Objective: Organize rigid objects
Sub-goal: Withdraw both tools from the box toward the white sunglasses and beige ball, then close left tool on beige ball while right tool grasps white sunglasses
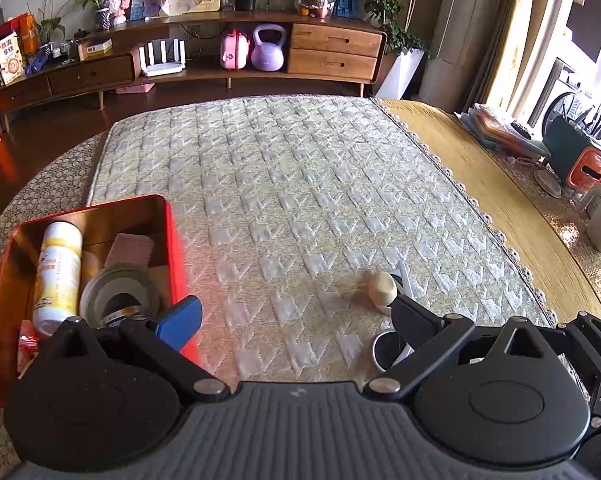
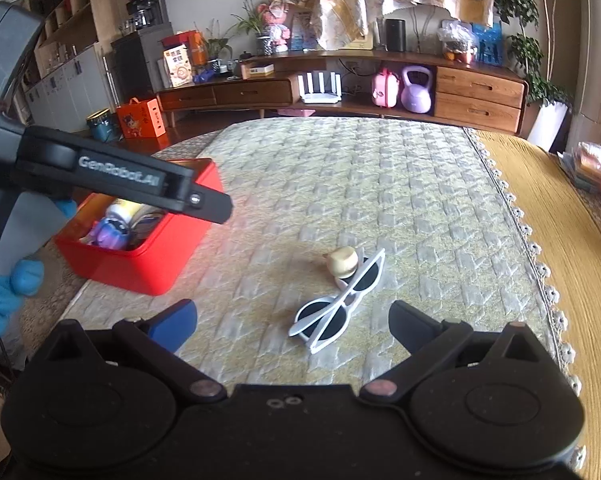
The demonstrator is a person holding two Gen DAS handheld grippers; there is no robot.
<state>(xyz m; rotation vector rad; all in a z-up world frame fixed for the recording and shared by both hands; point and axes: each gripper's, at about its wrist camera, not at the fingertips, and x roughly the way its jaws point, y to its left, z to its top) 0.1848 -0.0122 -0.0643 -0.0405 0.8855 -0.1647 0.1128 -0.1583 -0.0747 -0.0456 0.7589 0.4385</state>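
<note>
My left tongs (image 1: 296, 320) are spread wide with nothing between them. My right tongs (image 2: 292, 322) are spread too, also empty. The white sunglasses (image 2: 338, 304) lie on the quilted mat (image 2: 380, 184), near the right tongs. In the left view a finger hides most of them. A small cream thing (image 2: 343, 261) touches the glasses; I cannot tell what it is. The red box (image 1: 172, 240) sits at the mat's left edge, holding a white bottle (image 1: 58, 268) and a tape roll (image 1: 118, 292). My tongs hide its near end.
</note>
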